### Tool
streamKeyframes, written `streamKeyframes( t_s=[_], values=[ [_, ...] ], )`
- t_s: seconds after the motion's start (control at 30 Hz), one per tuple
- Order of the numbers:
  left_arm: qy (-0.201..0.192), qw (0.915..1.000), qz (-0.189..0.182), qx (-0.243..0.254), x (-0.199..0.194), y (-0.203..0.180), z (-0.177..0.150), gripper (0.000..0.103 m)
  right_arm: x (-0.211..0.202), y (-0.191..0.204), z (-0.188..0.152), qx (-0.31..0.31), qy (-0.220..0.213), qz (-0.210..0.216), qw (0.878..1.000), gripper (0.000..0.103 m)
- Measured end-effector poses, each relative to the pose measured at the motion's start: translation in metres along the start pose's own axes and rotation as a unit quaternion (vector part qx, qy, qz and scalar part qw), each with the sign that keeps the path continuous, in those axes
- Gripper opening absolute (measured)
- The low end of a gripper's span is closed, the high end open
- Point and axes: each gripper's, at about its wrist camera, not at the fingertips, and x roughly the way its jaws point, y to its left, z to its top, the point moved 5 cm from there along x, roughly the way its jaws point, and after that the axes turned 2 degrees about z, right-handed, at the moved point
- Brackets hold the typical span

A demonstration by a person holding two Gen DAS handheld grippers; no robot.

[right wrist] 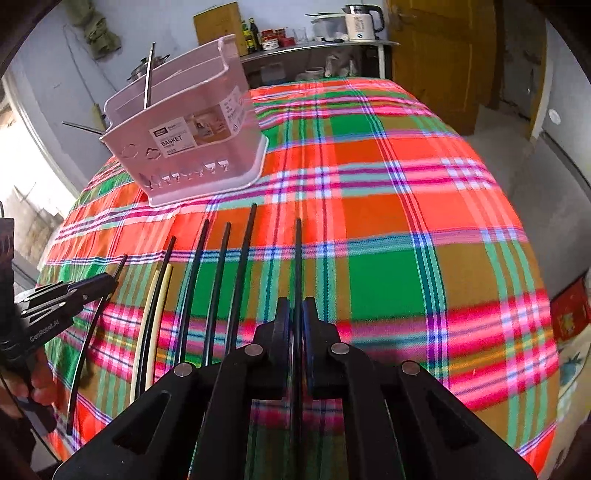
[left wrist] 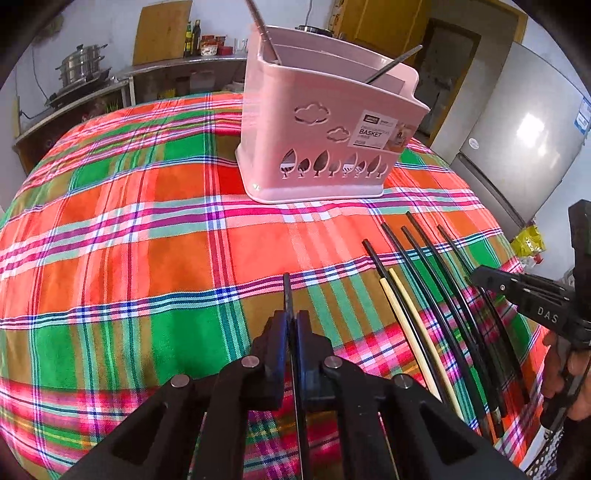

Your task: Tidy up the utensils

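My left gripper (left wrist: 293, 321) is shut on one black chopstick (left wrist: 287, 291) that sticks out forward over the plaid tablecloth (left wrist: 147, 229). My right gripper (right wrist: 295, 310) is shut on another black chopstick (right wrist: 297, 251). Each gripper shows at the edge of the other's view: the right gripper (left wrist: 480, 277), the left gripper (right wrist: 107, 282). Between them, several black chopsticks (right wrist: 221, 280) and a cream pair (right wrist: 159, 295) lie side by side on the cloth. The pink utensil basket (left wrist: 325, 122) stands further back, with metal utensil handles (left wrist: 264, 33) leaning in it.
A silver fridge (left wrist: 517, 140) stands beyond the table's right edge. Along the back wall a counter (left wrist: 177, 64) carries bottles, jars and a steel pot (left wrist: 83, 64). A white kettle (right wrist: 360, 22) and a wooden door (right wrist: 439, 55) lie behind the table.
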Motion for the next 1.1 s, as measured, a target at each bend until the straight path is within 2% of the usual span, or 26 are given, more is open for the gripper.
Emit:
streamKeyframes(
  t_s=[0.3, 0.63, 0.8, 1.1],
  values=[
    [0.006, 1.0000, 0.001, 0.003, 0.004, -0.003, 0.003, 0.006, 0.021, 0.006, 0.019, -0.039, 0.030, -0.014, 0.999, 0.009],
    [0.016, 0.9990, 0.022, 0.035, 0.008, -0.012, 0.009, 0.005, 0.028, 0.012, 0.028, -0.041, 0.043, -0.002, 0.998, 0.005],
    [0.009, 0.9995, 0.013, 0.026, -0.003, -0.013, 0.015, 0.004, 0.006, 0.016, 0.035, -0.037, 0.011, 0.014, 0.999, 0.005],
    [-0.068, 0.9971, -0.007, 0.033, -0.081, -0.022, 0.054, 0.004, -0.059, 0.026, 0.067, -0.044, -0.066, 0.022, 0.997, 0.005]
  ],
)
